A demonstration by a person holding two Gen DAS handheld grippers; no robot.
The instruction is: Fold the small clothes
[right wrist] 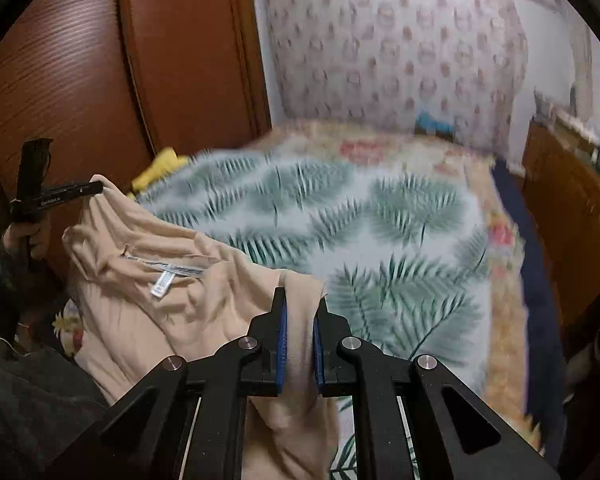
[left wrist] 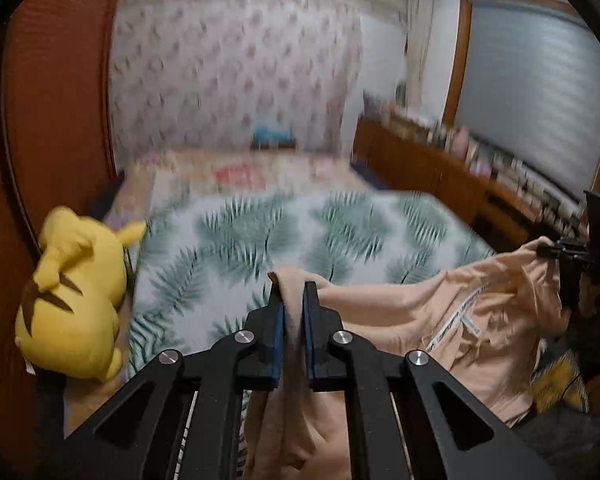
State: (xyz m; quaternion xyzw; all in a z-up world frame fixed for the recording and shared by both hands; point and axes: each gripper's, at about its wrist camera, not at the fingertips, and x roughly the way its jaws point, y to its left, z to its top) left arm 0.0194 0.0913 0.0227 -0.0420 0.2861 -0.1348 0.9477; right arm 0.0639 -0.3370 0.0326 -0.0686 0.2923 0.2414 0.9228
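Note:
A beige garment (left wrist: 480,320) hangs stretched between both grippers above the bed. My left gripper (left wrist: 294,292) is shut on one bunched corner of it, cloth pinched between the blue pads. My right gripper (right wrist: 300,300) is shut on the other corner in the same way. In the right wrist view the beige garment (right wrist: 160,300) shows its inside neckline with a white label (right wrist: 162,282). The left gripper (right wrist: 96,188) appears at the left there, and the right gripper (left wrist: 544,249) at the far right of the left wrist view. Cloth sags below both.
A leaf-print sheet (left wrist: 300,232) covers the bed, with a floral blanket (left wrist: 240,172) beyond it. A yellow plush toy (left wrist: 76,296) lies at the bed's left edge by a red-brown wardrobe (right wrist: 100,80). A wooden shelf unit (left wrist: 480,176) with books runs along the right.

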